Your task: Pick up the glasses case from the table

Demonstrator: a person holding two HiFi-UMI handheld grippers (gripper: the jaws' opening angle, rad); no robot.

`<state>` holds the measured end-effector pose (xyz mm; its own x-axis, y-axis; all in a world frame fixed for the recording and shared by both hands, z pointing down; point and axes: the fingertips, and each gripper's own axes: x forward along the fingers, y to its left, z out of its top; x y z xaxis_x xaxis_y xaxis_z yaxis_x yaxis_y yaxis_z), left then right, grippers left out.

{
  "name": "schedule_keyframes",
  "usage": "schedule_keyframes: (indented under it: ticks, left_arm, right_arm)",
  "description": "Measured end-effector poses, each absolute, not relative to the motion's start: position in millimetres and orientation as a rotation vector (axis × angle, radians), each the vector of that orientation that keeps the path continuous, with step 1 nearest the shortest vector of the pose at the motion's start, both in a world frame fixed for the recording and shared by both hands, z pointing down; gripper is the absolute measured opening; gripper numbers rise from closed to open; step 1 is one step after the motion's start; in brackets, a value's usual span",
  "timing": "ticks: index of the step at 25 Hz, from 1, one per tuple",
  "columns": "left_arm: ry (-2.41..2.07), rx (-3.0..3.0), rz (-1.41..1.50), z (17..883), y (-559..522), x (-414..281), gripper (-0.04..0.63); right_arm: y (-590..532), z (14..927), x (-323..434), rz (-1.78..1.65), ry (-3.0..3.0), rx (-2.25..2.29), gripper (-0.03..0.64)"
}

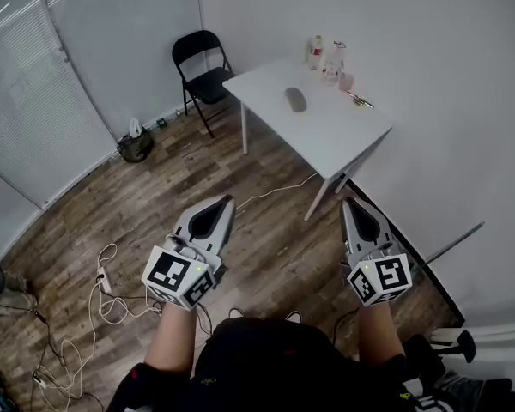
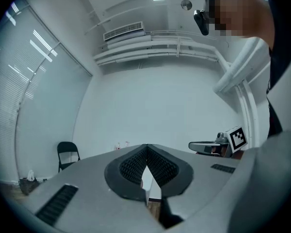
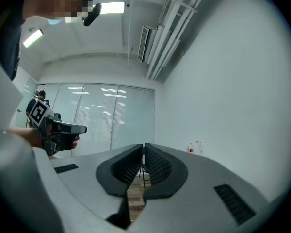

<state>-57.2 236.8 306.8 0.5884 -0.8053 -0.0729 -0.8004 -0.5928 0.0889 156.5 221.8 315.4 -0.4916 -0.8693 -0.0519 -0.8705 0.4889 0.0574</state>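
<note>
The grey oval glasses case (image 1: 295,99) lies on the white table (image 1: 326,136) against the far wall, well ahead of both grippers. My left gripper (image 1: 230,200) and right gripper (image 1: 348,201) are held level over the wooden floor, side by side, pointing toward the table. Both are shut with nothing between the jaws. In the left gripper view the jaw tips (image 2: 146,147) meet, and the right gripper (image 2: 216,146) shows off to the side. In the right gripper view the pads (image 3: 157,165) lie together. The case is hidden behind the jaws in both gripper views.
Two bottles (image 1: 324,55) and small items (image 1: 358,99) stand at the table's far side. A black folding chair (image 1: 202,67) sits left of the table. White cables and a power strip (image 1: 103,280) lie on the floor at left, with a bag (image 1: 136,144) by the glass partition.
</note>
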Motion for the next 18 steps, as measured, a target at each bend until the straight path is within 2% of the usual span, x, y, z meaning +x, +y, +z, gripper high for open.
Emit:
schedule_keyframes:
  ticks: [9,18]
  left_arm:
    - [-1.386,2.753,-0.178,307,230,-78,0.020]
    - [-1.347,2.757,-0.187,319,232,-132,0.020]
  right_arm:
    - [214,314,133,0.130,2.696,-1.557,0.034]
    - [221,323,84,0.127,2.693,-1.628,0.035]
